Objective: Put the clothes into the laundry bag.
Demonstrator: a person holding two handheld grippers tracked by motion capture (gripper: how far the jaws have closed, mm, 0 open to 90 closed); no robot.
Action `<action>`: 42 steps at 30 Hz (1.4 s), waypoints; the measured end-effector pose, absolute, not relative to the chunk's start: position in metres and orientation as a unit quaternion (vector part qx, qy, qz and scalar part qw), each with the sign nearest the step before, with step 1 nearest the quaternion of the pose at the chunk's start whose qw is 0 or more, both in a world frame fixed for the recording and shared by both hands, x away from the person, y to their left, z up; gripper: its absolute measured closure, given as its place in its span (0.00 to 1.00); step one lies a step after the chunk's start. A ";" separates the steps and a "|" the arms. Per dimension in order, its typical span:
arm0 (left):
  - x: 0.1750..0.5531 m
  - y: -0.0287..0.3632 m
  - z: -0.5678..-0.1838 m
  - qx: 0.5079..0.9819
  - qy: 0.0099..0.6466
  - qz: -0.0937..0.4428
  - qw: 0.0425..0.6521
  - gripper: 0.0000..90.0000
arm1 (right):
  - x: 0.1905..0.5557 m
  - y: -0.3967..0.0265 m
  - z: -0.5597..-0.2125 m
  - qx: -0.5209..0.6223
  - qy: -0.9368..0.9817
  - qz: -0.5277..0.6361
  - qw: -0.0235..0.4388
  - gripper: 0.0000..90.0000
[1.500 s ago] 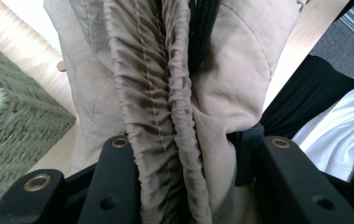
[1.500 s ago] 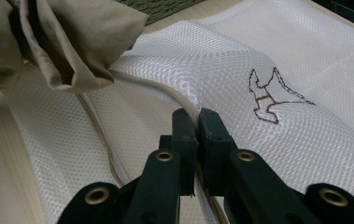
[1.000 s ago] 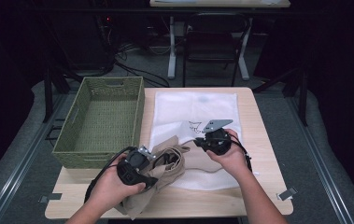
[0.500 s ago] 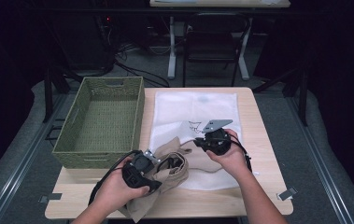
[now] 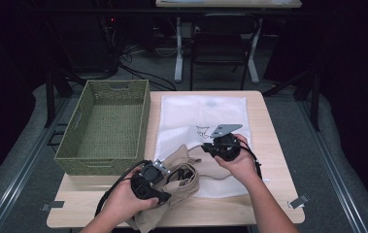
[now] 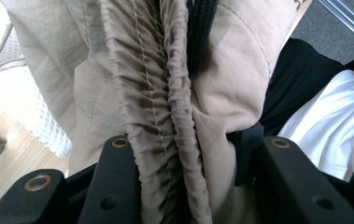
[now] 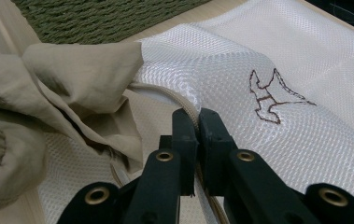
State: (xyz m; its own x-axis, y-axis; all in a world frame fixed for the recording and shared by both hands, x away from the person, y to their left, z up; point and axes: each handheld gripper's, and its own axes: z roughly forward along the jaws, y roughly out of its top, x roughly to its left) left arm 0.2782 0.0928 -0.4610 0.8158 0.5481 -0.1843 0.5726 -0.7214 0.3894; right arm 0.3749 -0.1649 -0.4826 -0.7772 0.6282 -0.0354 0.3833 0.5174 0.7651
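My left gripper [image 5: 158, 171] clamps the gathered waistband of the beige garment [image 6: 165, 116] at the table's near edge. My right gripper [image 7: 195, 122] pinches the white mesh laundry bag's [image 7: 268, 56] opening hem, jaws nearly together.

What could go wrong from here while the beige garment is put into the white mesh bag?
1. The right gripper pinches just the thin rim of the mesh bag; a pull may slip it free, so the mouth falls shut.
2. The left gripper clamps a thick gathered waistband of the beige garment, and much cloth hangs loose; it may catch on the bag's edge.
3. The garment lies near the front edge of the table and might slide off.
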 end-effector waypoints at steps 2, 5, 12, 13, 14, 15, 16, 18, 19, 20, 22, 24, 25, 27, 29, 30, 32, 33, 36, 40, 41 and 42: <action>0.278 0.090 -0.462 0.928 0.301 -0.030 0.220 0.70 | 0.375 -0.165 -0.483 0.297 0.856 0.393 0.155 0.96; 0.279 0.085 -0.465 0.931 0.294 -0.030 0.216 0.70 | 0.375 -0.165 -0.483 0.296 0.856 0.393 0.156 0.96; 0.283 0.076 -0.470 0.931 0.288 -0.037 0.221 0.70 | 0.375 -0.165 -0.482 0.295 0.856 0.393 0.156 0.96; 0.284 0.075 -0.471 0.931 0.288 -0.037 0.221 0.70 | 0.374 -0.164 -0.482 0.296 0.856 0.393 0.157 0.96; 0.284 0.074 -0.471 0.932 0.287 -0.036 0.221 0.70 | 0.374 -0.164 -0.482 0.296 0.856 0.393 0.156 0.96; 0.285 0.073 -0.472 0.932 0.286 -0.039 0.221 0.70 | 0.374 -0.164 -0.482 0.296 0.857 0.393 0.157 0.96; 0.285 0.072 -0.473 0.932 0.285 -0.039 0.219 0.70 | 0.374 -0.164 -0.482 0.296 0.856 0.393 0.156 0.96; 0.286 0.071 -0.476 0.933 0.285 -0.040 0.217 0.70 | 0.374 -0.164 -0.482 0.297 0.856 0.393 0.156 0.96; 0.286 0.070 -0.477 0.933 0.284 -0.038 0.218 0.70 | 0.374 -0.164 -0.482 0.297 0.856 0.393 0.157 0.96; 0.287 0.070 -0.478 0.933 0.285 -0.041 0.217 0.70 | 0.374 -0.164 -0.482 0.296 0.856 0.393 0.157 0.96; 0.287 0.070 -0.481 0.933 0.286 -0.040 0.217 0.70 | 0.374 -0.164 -0.482 0.297 0.855 0.395 0.158 0.96; 0.287 0.070 -0.484 0.932 0.287 -0.041 0.217 0.70 | 0.374 -0.165 -0.482 0.298 0.853 0.399 0.159 0.96; 0.288 0.070 -0.486 0.932 0.287 -0.040 0.216 0.70 | 0.374 -0.165 -0.481 0.298 0.852 0.400 0.160 0.96; 0.288 0.070 -0.489 0.932 0.287 -0.041 0.218 0.70 | 0.374 -0.164 -0.481 0.298 0.852 0.400 0.159 0.96; 0.288 0.069 -0.490 0.931 0.288 -0.041 0.219 0.70 | 0.374 -0.164 -0.481 0.298 0.852 0.400 0.159 0.96; 0.288 0.069 -0.490 0.931 0.287 -0.041 0.220 0.70 | 0.374 -0.164 -0.481 0.298 0.852 0.400 0.160 0.96; 0.288 0.069 -0.491 0.932 0.287 -0.042 0.218 0.70 | 0.375 -0.164 -0.481 0.299 0.851 0.401 0.160 0.96; 0.288 0.069 -0.491 0.932 0.287 -0.042 0.217 0.70 | 0.375 -0.164 -0.480 0.299 0.850 0.402 0.160 0.96; 0.288 0.069 -0.491 0.931 0.288 -0.042 0.218 0.70 | 0.375 -0.165 -0.479 0.298 0.851 0.401 0.161 0.96; 0.288 0.070 -0.491 0.931 0.289 -0.041 0.220 0.70 | 0.375 -0.164 -0.477 0.297 0.852 0.399 0.162 0.96; 0.288 0.070 -0.491 0.931 0.289 -0.041 0.219 0.70 | 0.375 -0.164 -0.477 0.295 0.852 0.400 0.162 0.96; 0.288 0.070 -0.492 0.931 0.289 -0.041 0.220 0.70 | 0.375 -0.163 -0.476 0.295 0.852 0.400 0.163 0.96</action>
State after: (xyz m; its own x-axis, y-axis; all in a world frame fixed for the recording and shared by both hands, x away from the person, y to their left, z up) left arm 0.2875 0.0702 -0.4916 0.8295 0.5204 -0.2028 0.5561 -0.7360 0.3860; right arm 0.3750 -0.1635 -0.4763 -0.7729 0.6332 -0.0411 0.3730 0.5058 0.7778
